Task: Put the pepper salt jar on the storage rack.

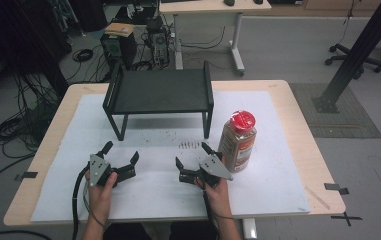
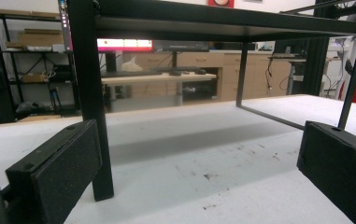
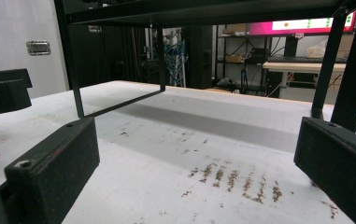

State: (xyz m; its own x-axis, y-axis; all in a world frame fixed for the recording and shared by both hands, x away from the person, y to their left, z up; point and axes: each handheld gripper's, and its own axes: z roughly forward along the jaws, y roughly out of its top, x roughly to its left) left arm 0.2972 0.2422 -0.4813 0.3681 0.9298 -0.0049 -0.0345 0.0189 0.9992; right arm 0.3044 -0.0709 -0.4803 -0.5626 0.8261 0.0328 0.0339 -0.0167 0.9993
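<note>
A black metal shelf stand [image 1: 160, 91] stands at the back middle of the white mat [image 1: 278, 180]. A spice jar [image 1: 238, 141] with a red lid and brown contents stands upright right of the stand's front right leg. My left gripper [image 1: 122, 151] rests low on the mat in front of the stand's left leg, open and empty. My right gripper [image 1: 192, 155] rests just left of the jar, open and empty. The left gripper view looks under the stand [image 2: 91, 93] between wide-apart pads [image 2: 59, 172]. The right gripper view shows the stand's legs [image 3: 325, 70] and spilled spice specks [image 3: 234, 179].
Brown crumbs [image 1: 189, 145] lie in short rows on the mat between the stand and my right gripper. The table's wooden edge [image 1: 323, 165] frames the mat. Beyond the table are cables, computer cases [image 1: 120, 47], a desk and a black post [image 1: 355, 55].
</note>
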